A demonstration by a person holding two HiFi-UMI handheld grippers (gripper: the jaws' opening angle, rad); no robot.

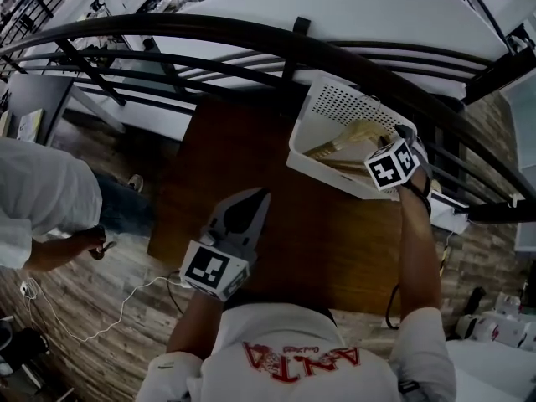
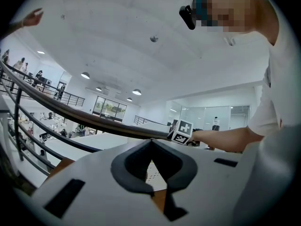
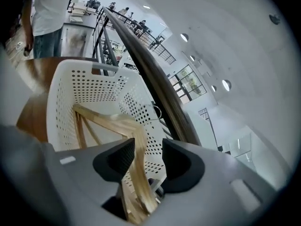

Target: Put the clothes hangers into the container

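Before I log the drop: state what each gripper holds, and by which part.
Nothing is gripped. The right gripper has its jaws apart around one arm of the wooden hanger, at the white basket; the left gripper is shut, empty.

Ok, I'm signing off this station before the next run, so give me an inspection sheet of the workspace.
Surface: brown wooden table, carrying a white perforated plastic basket at its far right corner.
Job's things: light wooden clothes hangers lie in the basket.
Clutter: nothing seen on the table.
Grippers: left gripper jaws together, empty, above the table; right gripper jaws apart over the basket, one hanger between them.
Cables: white cable on the wood-plank floor, left.
Surroundings: black metal railing beyond the table; bystander in white shirt, left.
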